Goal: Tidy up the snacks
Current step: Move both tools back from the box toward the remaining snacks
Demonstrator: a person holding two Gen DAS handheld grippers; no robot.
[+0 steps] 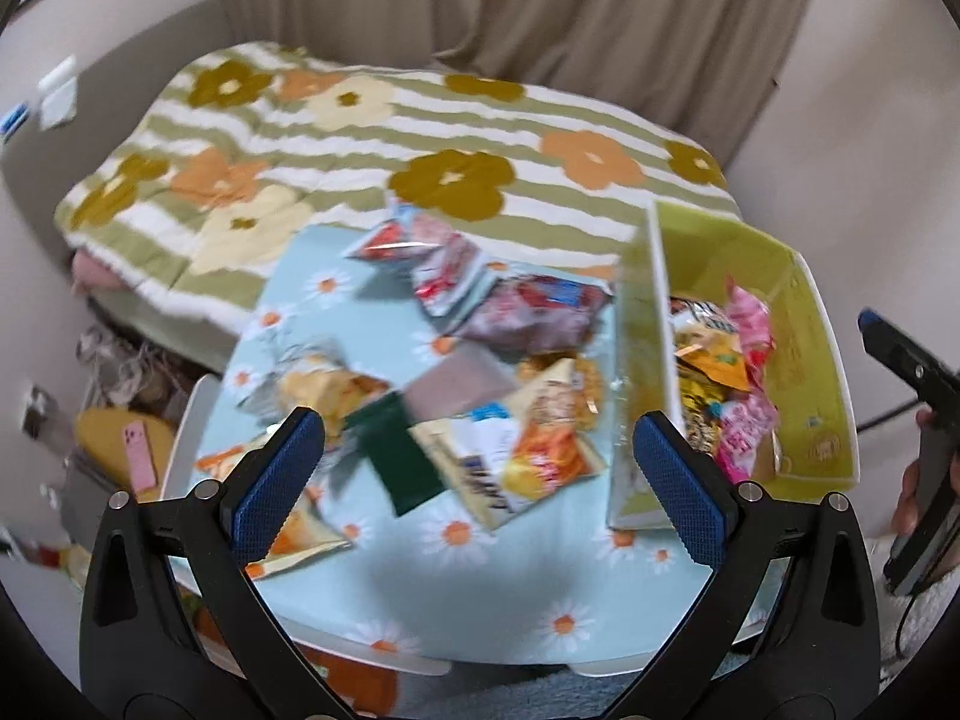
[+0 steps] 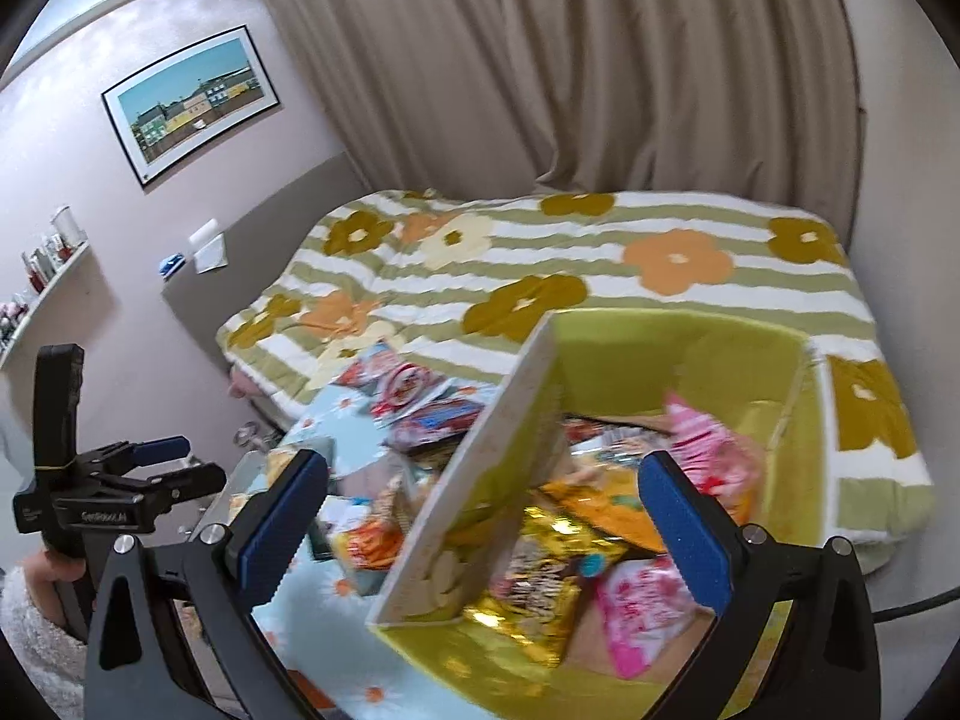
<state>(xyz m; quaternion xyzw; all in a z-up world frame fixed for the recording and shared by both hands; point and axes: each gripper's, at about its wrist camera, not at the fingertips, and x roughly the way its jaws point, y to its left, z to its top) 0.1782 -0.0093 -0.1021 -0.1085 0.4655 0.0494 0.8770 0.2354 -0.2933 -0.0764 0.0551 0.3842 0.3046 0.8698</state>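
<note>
Beige curtains (image 2: 600, 60) close off the far wall, and a bed with a flowered striped quilt (image 1: 372, 138) runs right up against the far edge of my small table (image 1: 498, 594), which wears a pale blue daisy cloth. Loose snack packets (image 1: 480, 360) lie scattered over the middle of the cloth, some overlapping; the near strip of the table is bare. At the table's right side stands a green bin (image 2: 708, 354), already holding a heap of gold, orange and pink packets (image 2: 600, 546). Its white-edged left wall (image 2: 480, 492) rises between the scattered packets and the ones inside. My left gripper (image 1: 480, 474) hangs above the near packets, fingers spread wide, nothing in them. My right gripper (image 2: 483, 522) hovers over the bin's left wall, equally wide and empty.
</note>
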